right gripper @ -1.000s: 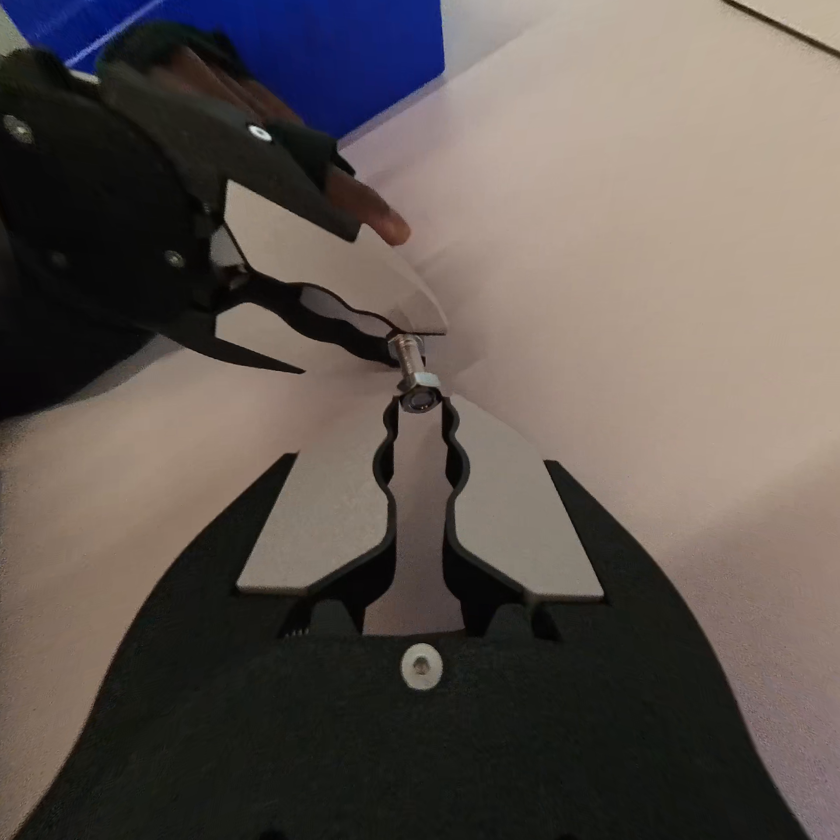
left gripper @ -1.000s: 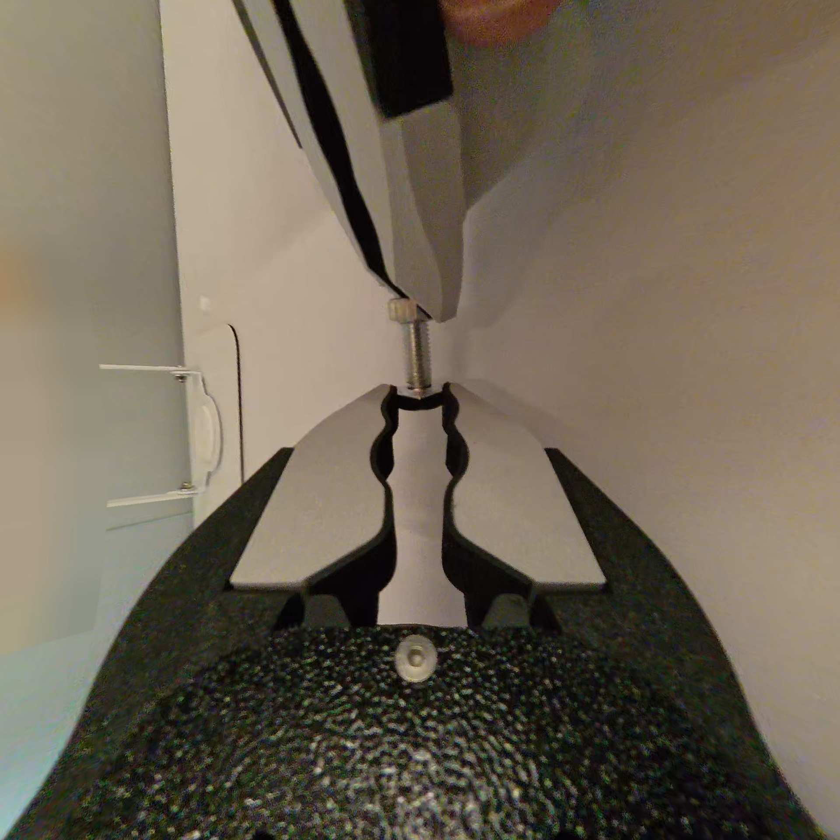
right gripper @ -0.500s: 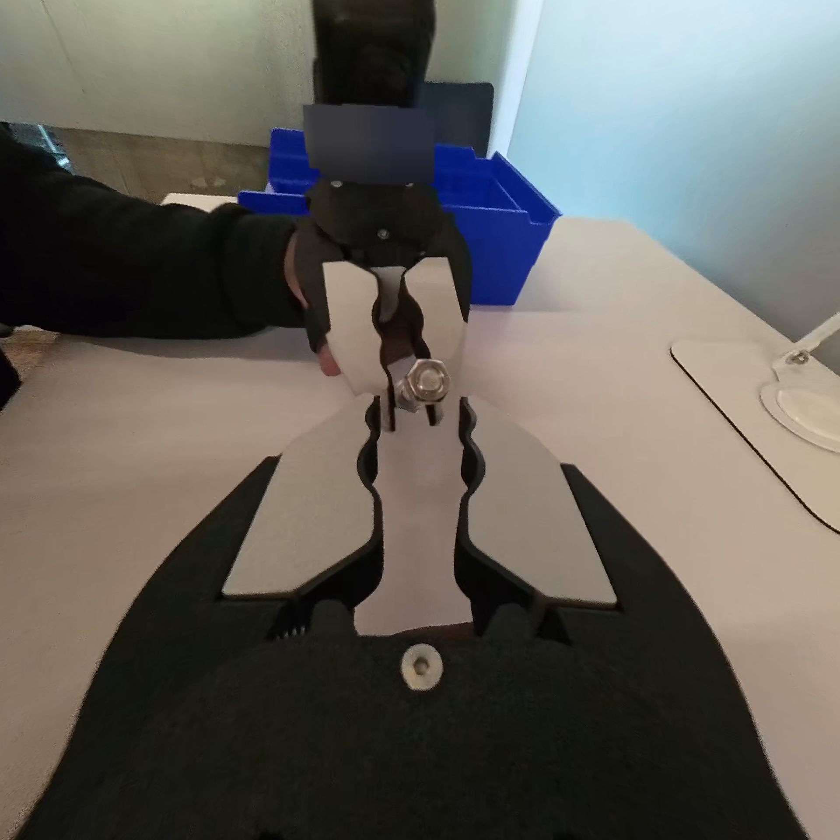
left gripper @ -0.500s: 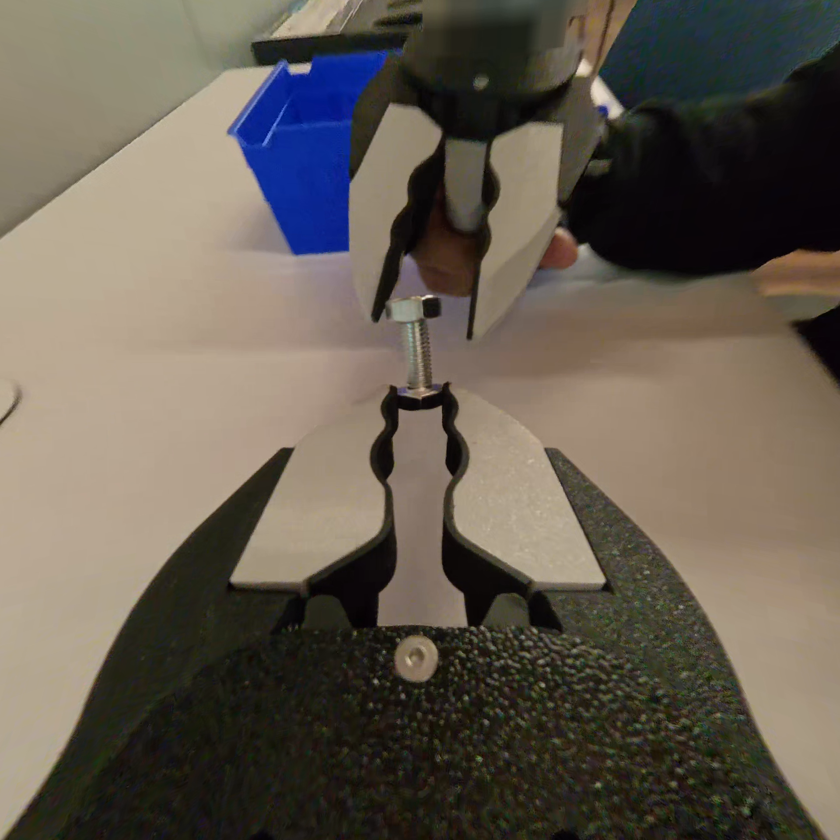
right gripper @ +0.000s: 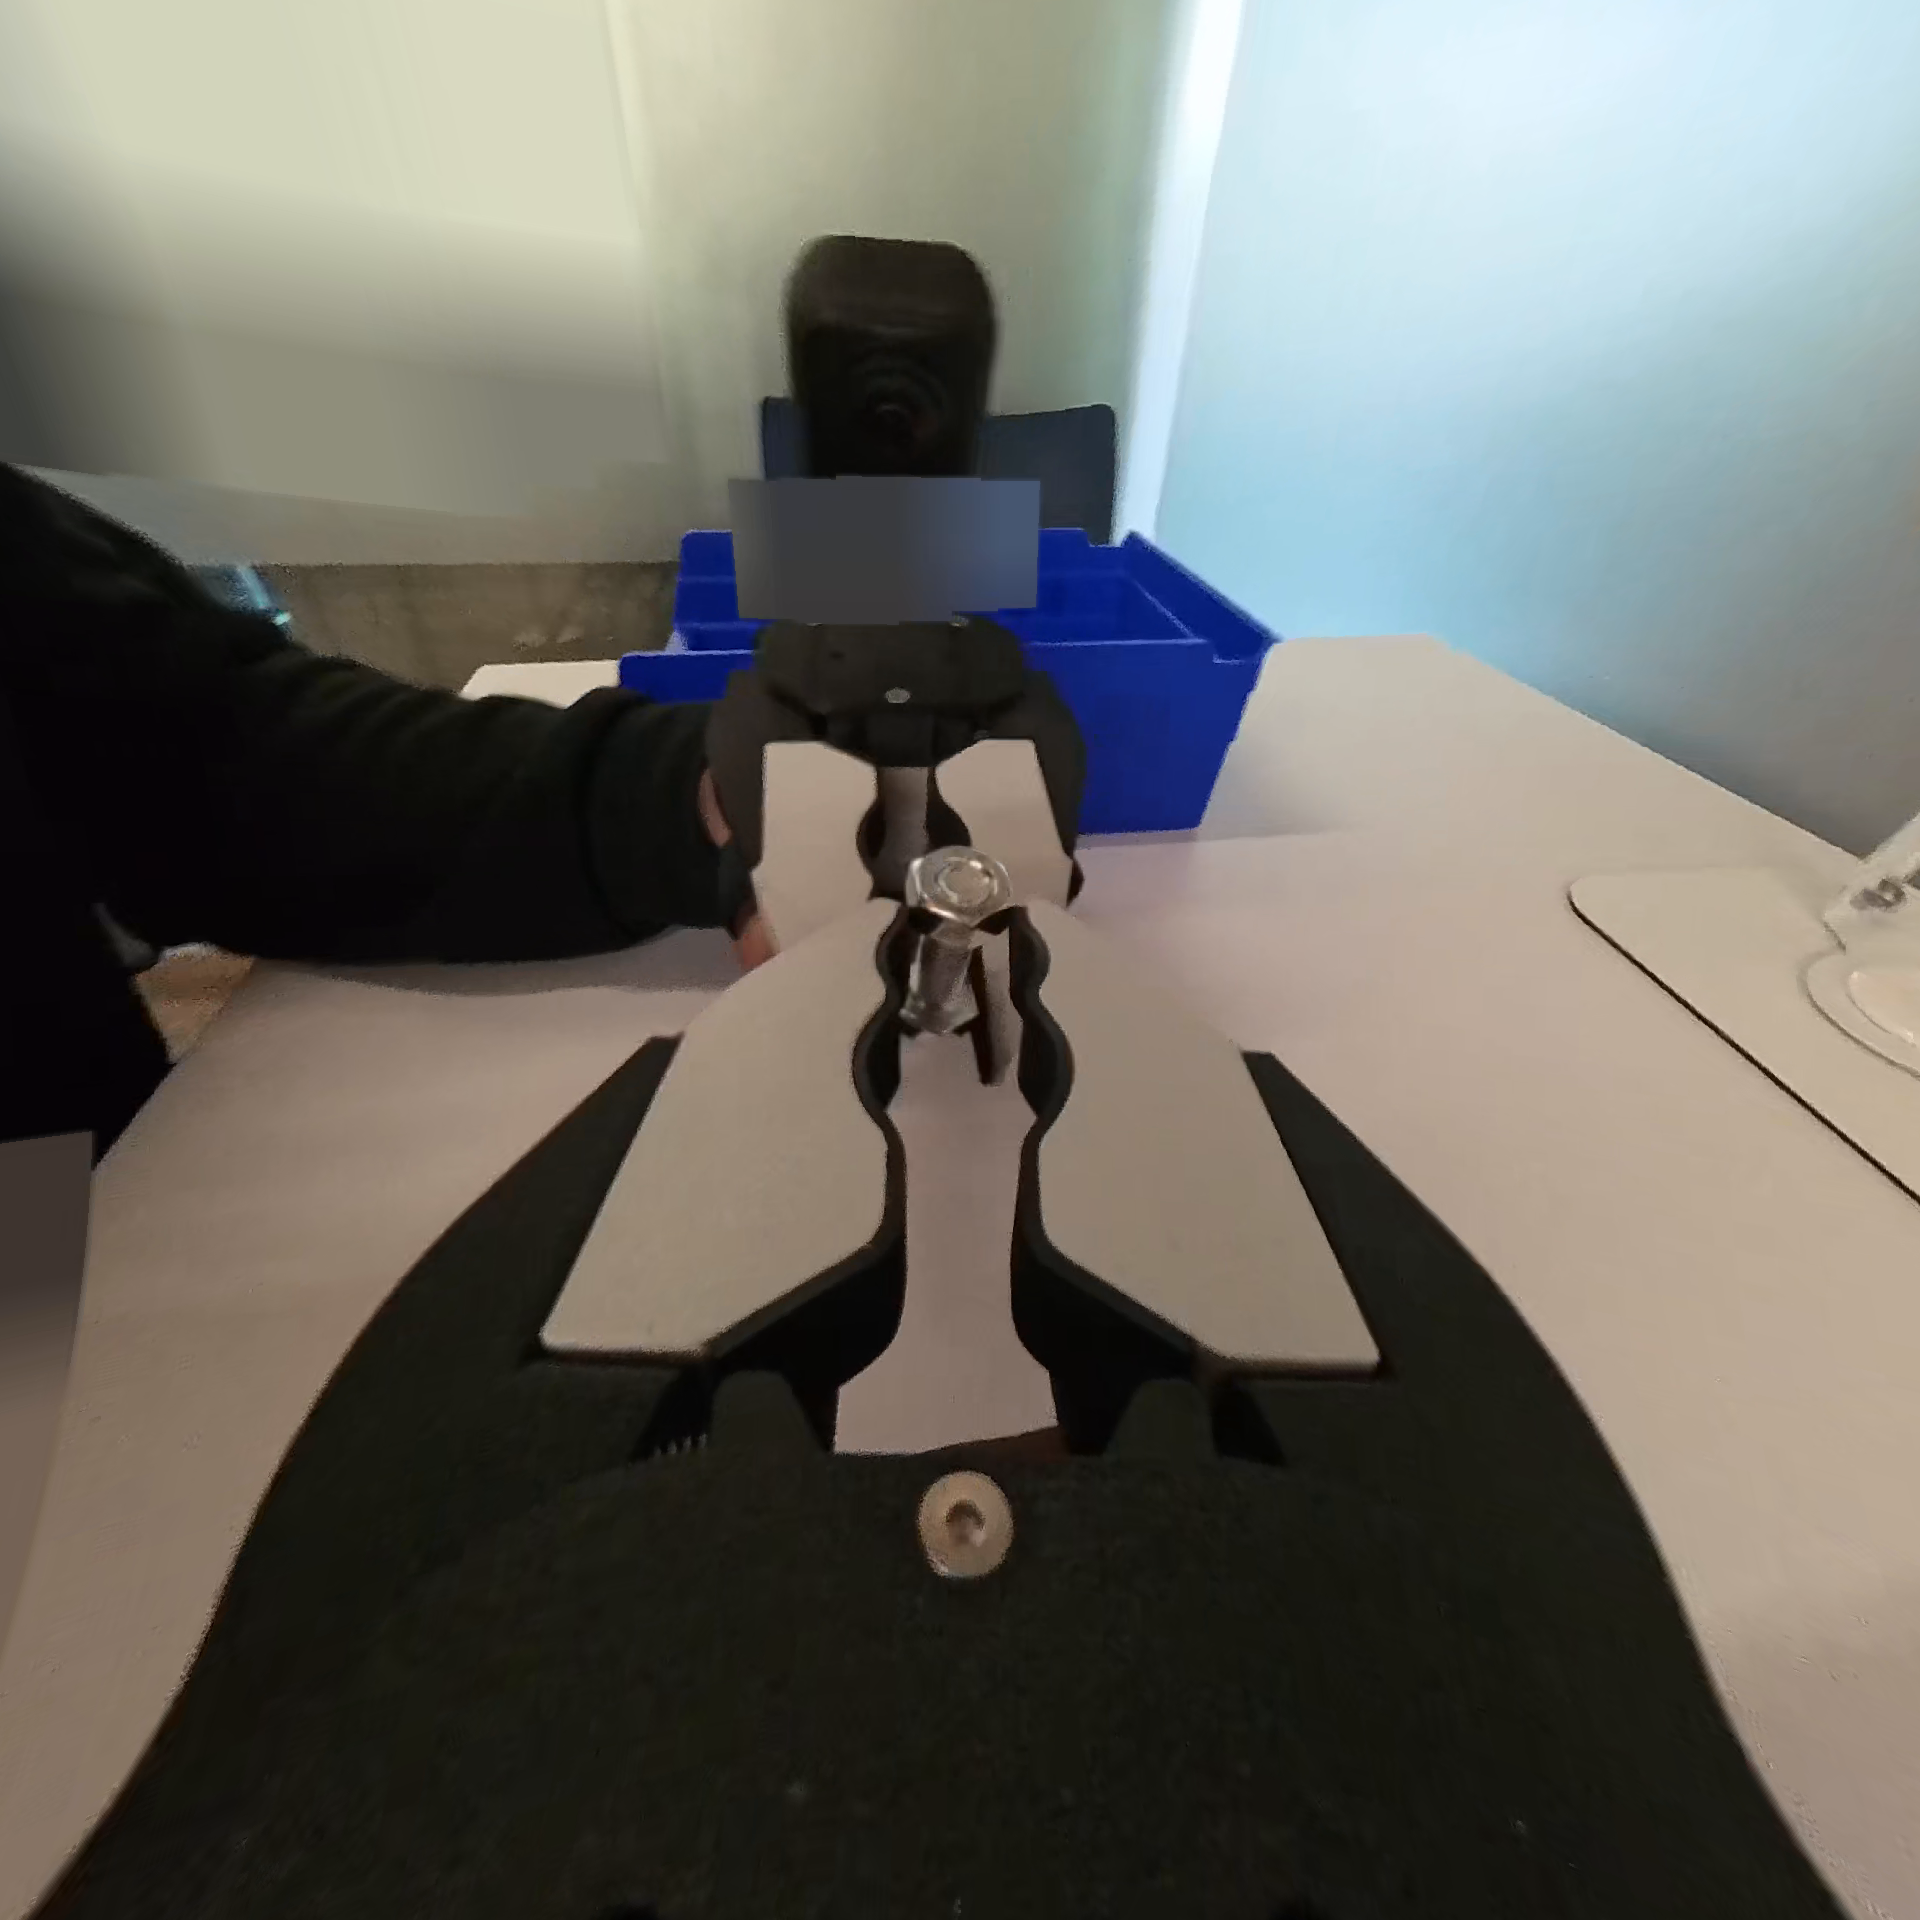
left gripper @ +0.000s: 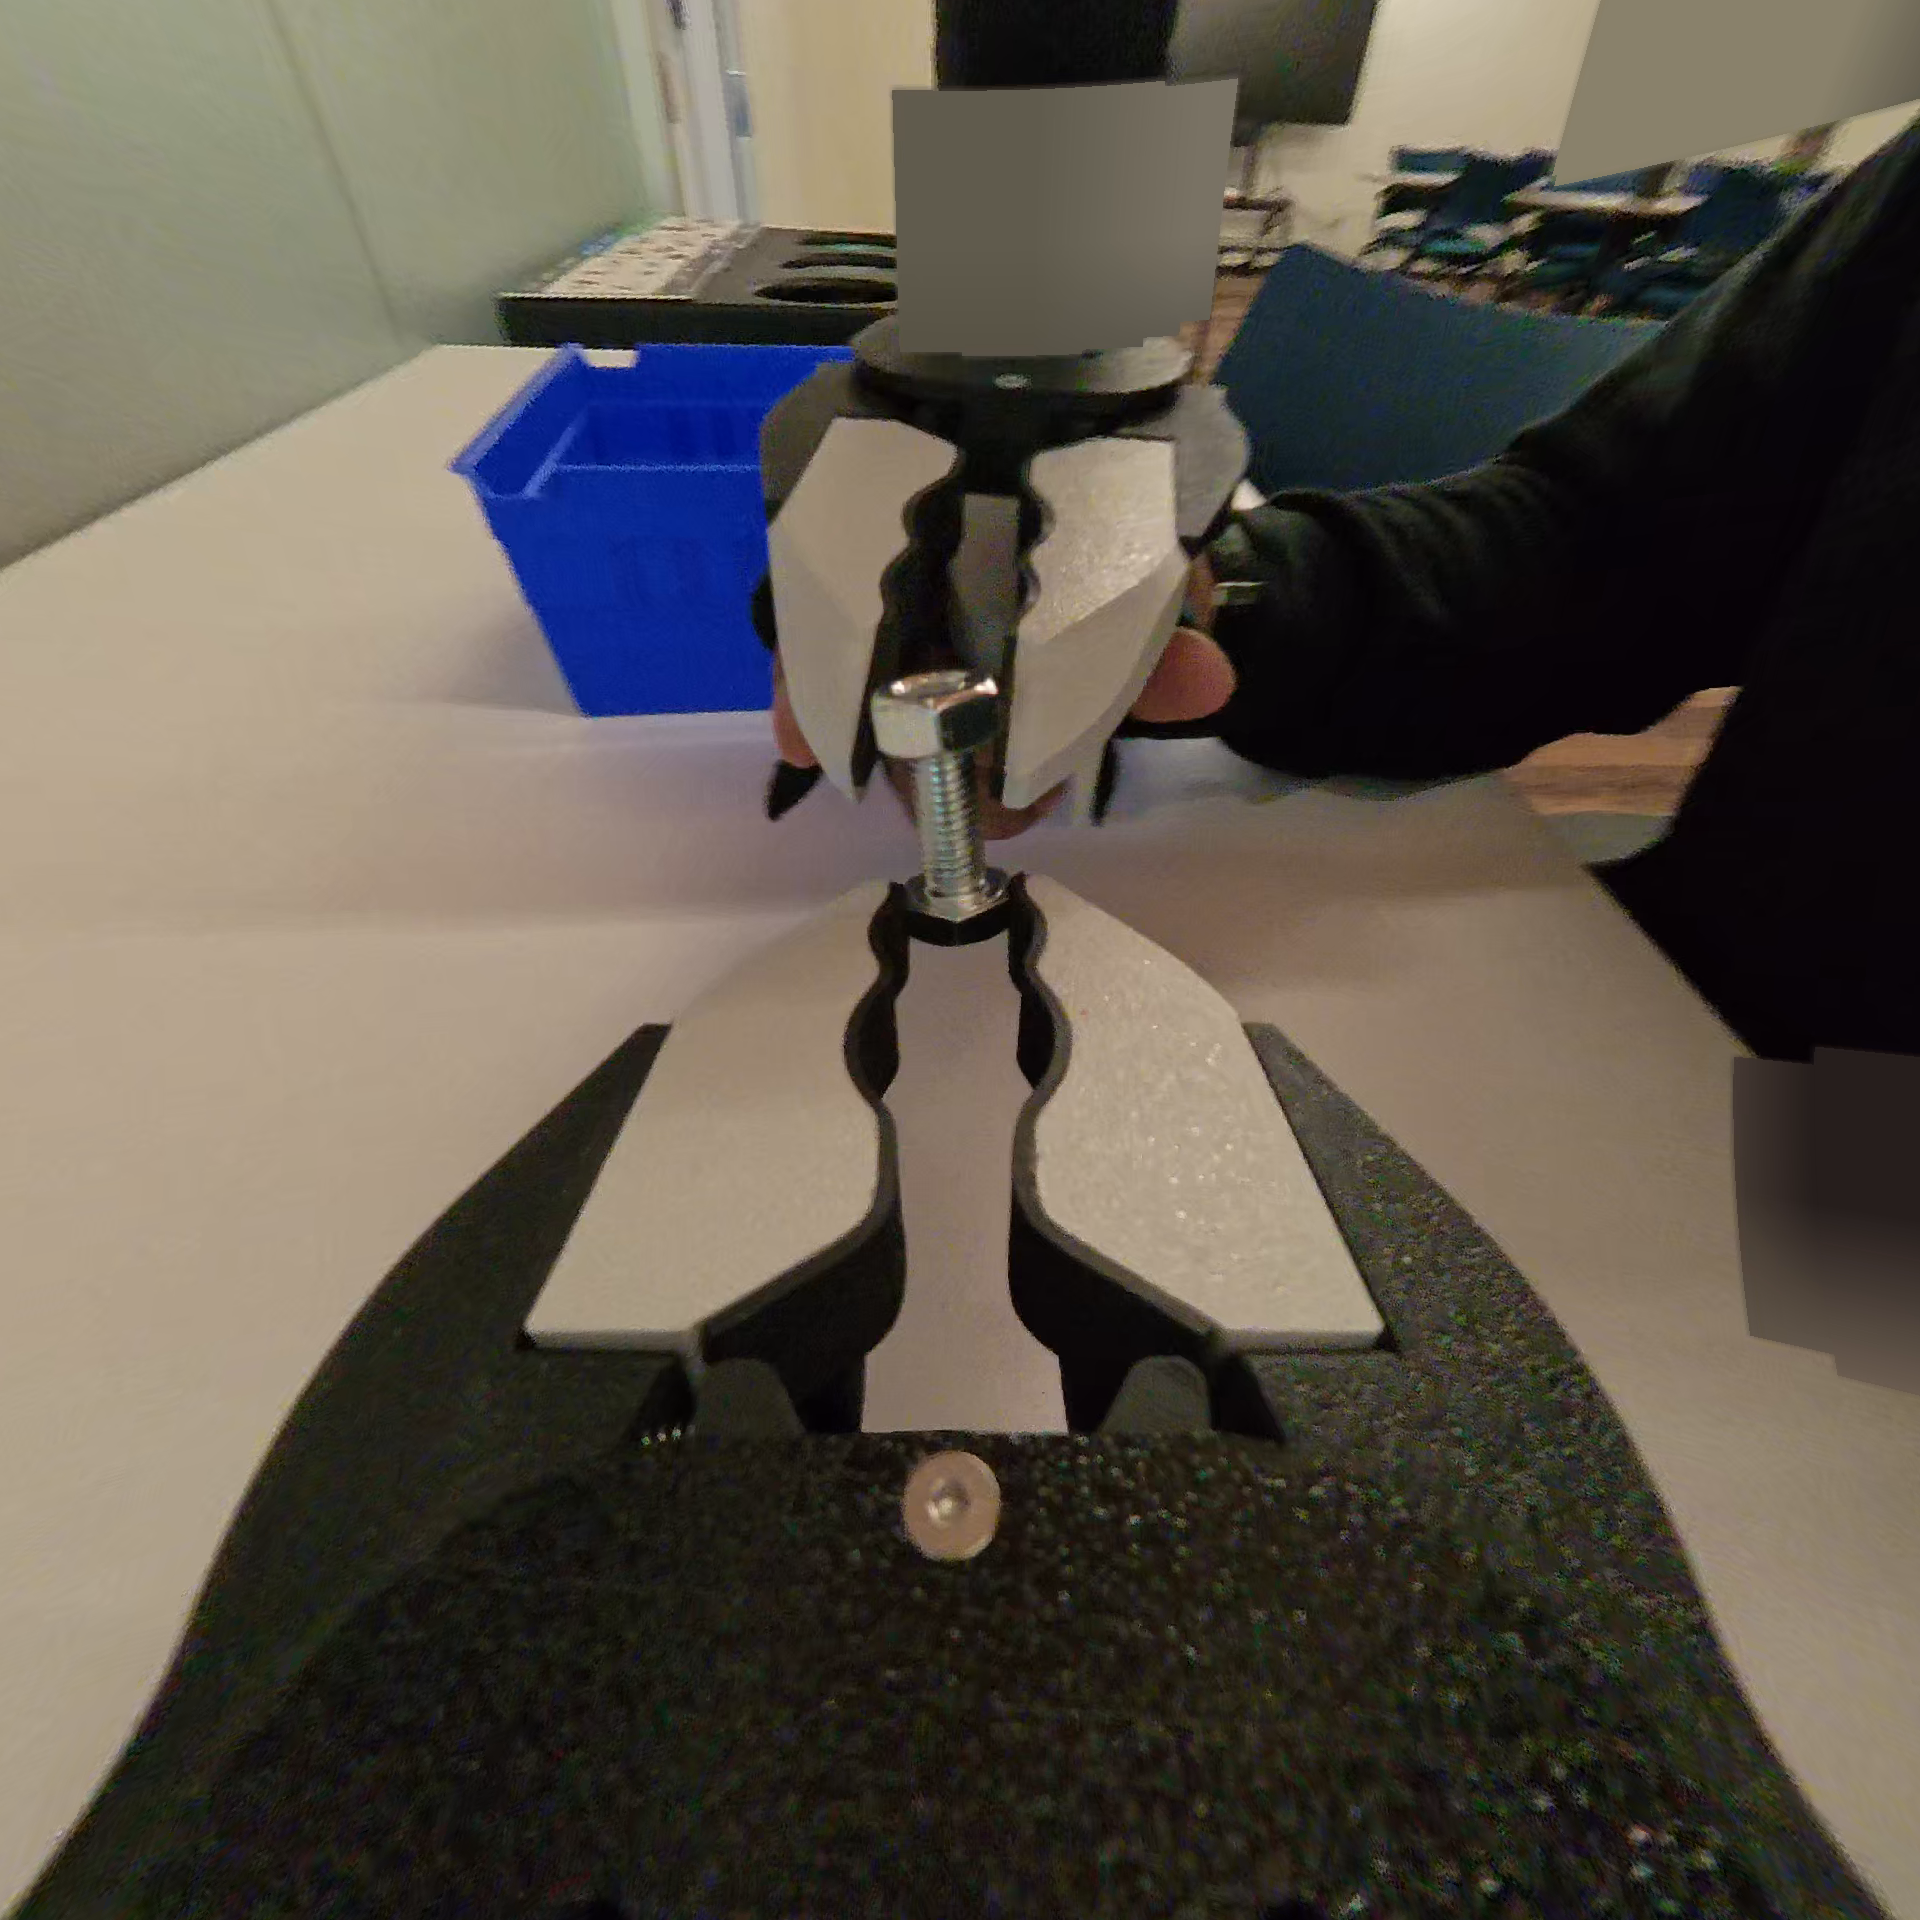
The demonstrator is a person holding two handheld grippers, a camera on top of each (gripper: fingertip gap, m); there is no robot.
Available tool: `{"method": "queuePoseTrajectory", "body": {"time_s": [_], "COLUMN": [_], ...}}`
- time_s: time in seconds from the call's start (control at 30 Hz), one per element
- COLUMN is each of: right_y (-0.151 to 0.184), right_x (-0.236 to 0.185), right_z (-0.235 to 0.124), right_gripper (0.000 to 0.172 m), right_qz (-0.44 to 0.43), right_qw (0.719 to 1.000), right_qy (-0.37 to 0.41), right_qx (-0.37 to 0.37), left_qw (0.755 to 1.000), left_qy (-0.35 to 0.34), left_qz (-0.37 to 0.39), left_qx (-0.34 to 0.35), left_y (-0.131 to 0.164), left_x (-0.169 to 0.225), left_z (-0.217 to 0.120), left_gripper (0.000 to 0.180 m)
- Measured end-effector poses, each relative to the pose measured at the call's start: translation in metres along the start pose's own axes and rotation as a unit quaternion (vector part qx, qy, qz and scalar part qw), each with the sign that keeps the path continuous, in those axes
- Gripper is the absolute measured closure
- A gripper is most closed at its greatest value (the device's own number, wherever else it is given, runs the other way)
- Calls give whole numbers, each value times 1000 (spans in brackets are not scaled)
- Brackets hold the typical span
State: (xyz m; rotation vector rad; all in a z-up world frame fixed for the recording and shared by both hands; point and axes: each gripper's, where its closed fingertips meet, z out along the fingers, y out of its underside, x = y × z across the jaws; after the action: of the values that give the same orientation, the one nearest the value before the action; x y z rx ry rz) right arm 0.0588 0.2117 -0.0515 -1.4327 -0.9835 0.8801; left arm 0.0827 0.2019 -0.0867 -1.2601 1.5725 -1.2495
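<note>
left tongs point(left gripper: 951, 914): clamped on a hex nut point(left gripper: 951, 896), which is gripped at the very tips of the grey fingers point(left gripper: 1122, 1049).
right tongs point(right gripper: 951, 925): closed around the head of a hex bolt point(right gripper: 953, 891); in the left wrist view the head point(left gripper: 933, 712) is seen between the two opposing fingertips.
bolt and nut: the threaded shank point(left gripper: 951, 821) is seated in the nut, upright between the two tongs, above the middle of the white tabletop point(left gripper: 312, 935).
blue bin point(left gripper: 634, 540): set toward the far edge of the tabletop, well apart from the fastener.
risk, slipping: only a thin rim of the nut is caught, so it may be squeezed out of the tips if turning force is applied.
risk, cross-threading: if the two tongs are tilted against each other, the threads may be jammed.
risk, dropping: should either grip be eased, the fastener may fall and roll on the tabletop.
hidden: how deeply the threads are engaged cannot be told.
</note>
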Motion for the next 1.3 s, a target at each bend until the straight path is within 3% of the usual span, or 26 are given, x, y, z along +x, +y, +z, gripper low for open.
{"method": "queuePoseTrajectory", "body": {"time_s": [0.1,0.2,0.27,0.4,0.57,0.73,0.83,0.9,1.0,1.13,1.2,1.3], "right_y": [2,10,15,12,-1,2,2,1,0,10,12,4], "right_x": [21,41,45,38,24,16,10,8,23,45,49,40], "right_z": [3,1,1,1,-7,-6,-2,1,3,0,-1,1], "right_gripper": [155,155,154,133,132,135,142,154,154,154,151,132], "right_qz": [42,93,99,58,16,9,8,9,37,102,81,22], "right_qw": [996,981,977,989,998,999,1000,999,995,974,970,982], "right_qy": [83,168,187,137,63,35,20,25,91,201,230,188], "right_qx": [-7,-7,-5,-7,15,11,15,19,23,17,16,21], "left_qw": [991,945,916,935,985,998,999,998,988,927,903,927], "left_qy": [-120,-283,-340,-305,-164,-64,-44,-56,-135,-316,-349,-310], "left_qz": [52,141,181,152,44,-5,7,21,56,166,205,169], "left_qx": [-25,-78,-115,-100,-38,3,-12,-27,-42,-114,-143,-129], "left_y": [1,4,6,6,5,-1,1,3,2,5,6,8], "left_x": [-27,-59,-66,-61,-41,-21,-13,-14,-31,-62,-65,-60], "left_z": [-1,-10,-11,-7,-7,-5,-1,2,2,-7,-8,-6], "left_gripper": [163,162,162,162,163,163,163,163,162,163,162,162]}}
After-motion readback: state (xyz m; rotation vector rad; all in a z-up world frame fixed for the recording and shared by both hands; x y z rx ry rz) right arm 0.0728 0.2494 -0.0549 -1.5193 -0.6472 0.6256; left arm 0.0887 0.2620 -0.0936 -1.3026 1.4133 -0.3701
